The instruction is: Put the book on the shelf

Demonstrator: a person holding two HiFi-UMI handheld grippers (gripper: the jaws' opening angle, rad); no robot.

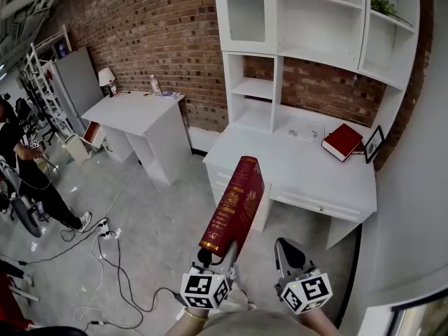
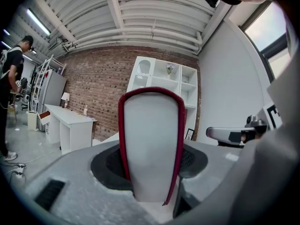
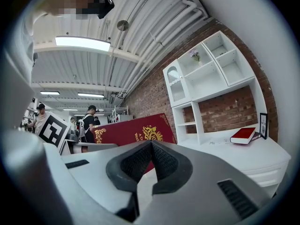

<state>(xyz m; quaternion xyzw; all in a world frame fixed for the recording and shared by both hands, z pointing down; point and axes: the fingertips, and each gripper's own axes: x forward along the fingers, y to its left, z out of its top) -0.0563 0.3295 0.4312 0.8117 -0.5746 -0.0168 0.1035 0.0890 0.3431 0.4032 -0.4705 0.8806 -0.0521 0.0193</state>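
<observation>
The left gripper [image 2: 150, 179] has its two jaws pressed on the covers of a thick red book [image 2: 150, 139], one dark pad on each side, and the white page edges face the camera. The right gripper [image 3: 151, 149] has its jaws closed together at the tips, and nothing is between them. In the head view the left gripper [image 1: 221, 249] holds the book [image 1: 234, 203] by its near end. The book sticks out in front of the person with its gold-printed spine on top. The right gripper [image 1: 285, 249] is just beside it, not touching the book. The book is up in the air above the grey floor [image 1: 161, 236], and its far end points at the front left corner of the white desk [image 1: 294, 170]. It may reach over that corner, but this is hard to tell. A second red book [image 1: 342, 141] lies flat near the back right corner of the desk, and a small picture frame [image 1: 374, 143] stands beside it. The white shelf [image 1: 315, 26] rises from the back edge of the desk, against the brick wall [image 1: 161, 33]. A small white table [image 1: 140, 110] stands further left. A person [image 1: 21, 166] stands at the far left, and cables [image 1: 112, 257] lie on the floor.
</observation>
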